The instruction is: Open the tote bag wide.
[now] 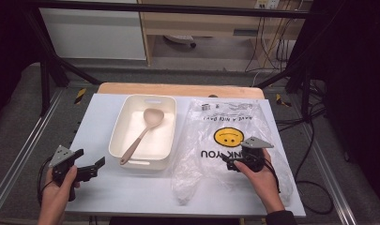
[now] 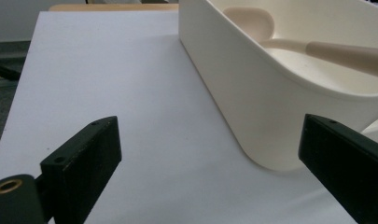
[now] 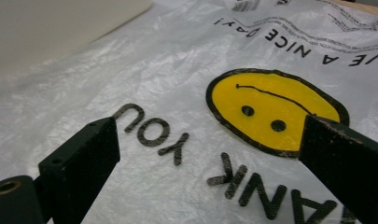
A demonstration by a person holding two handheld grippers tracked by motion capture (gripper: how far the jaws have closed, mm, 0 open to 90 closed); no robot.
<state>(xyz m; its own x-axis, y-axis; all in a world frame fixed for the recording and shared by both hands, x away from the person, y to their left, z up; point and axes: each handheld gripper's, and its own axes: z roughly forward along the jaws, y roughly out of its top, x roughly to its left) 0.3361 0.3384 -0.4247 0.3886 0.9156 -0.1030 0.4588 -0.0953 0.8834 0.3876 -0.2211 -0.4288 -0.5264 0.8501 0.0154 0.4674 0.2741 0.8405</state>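
Cream tub (image 1: 126, 119) with a spoon (image 1: 143, 133) sits left of the plastic bag (image 1: 211, 154) on the white desk (image 1: 98, 136) — both grippers, left (image 1: 95, 168) and right (image 1: 231, 164), hover with jaws released, empty — next, probably, the right must pinch the bag's film.

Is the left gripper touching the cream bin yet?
Apart. In the high view the left gripper sits short of the cream bin, with bare white table between; the left gripper view shows open jaws holding nothing.
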